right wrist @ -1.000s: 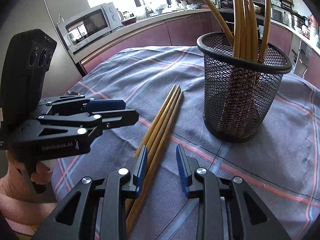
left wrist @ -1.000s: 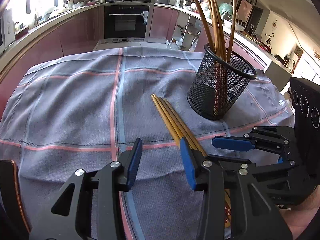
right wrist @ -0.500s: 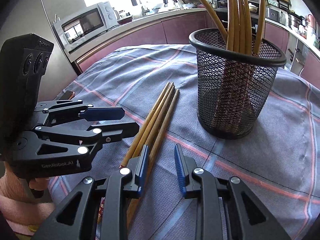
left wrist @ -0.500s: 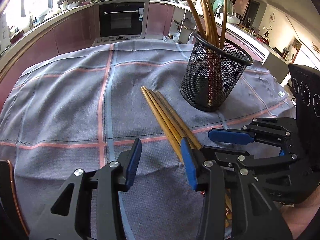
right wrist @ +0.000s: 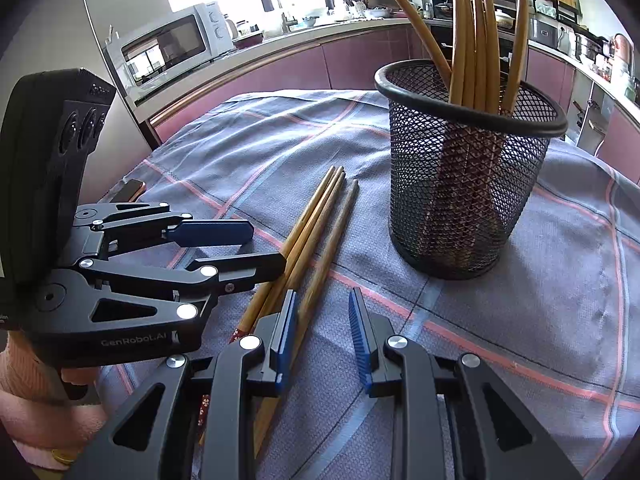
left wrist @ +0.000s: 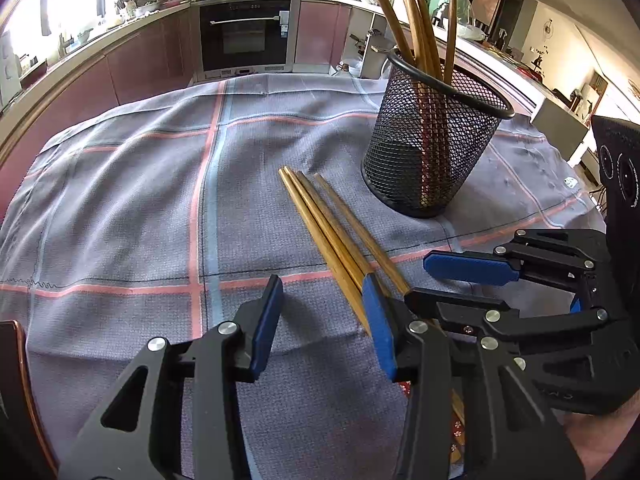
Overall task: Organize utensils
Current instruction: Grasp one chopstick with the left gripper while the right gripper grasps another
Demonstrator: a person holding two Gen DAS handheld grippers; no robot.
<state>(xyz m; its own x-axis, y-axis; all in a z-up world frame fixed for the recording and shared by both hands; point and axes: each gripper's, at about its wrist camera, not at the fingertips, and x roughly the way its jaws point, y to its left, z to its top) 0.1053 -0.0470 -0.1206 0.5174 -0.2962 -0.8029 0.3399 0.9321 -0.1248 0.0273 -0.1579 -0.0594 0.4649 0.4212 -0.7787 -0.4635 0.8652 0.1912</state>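
Both jaws spread, empty; loose chopsticks (left wrist: 332, 228) lie mid-cloth, beside mesh holder (right wrist: 468, 184) toward tablecloth's (left wrist: 120, 200) far edge. Light, stiff, slippery: I'd pinch mid-shaft, one at a time

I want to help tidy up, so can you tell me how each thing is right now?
Left claw: open, empty.
Right claw: open, empty.
Loose chopsticks: lying flat on the cloth.
Basket: upright, with chopsticks standing inside.
Oven: door shut.
Microwave: door shut.
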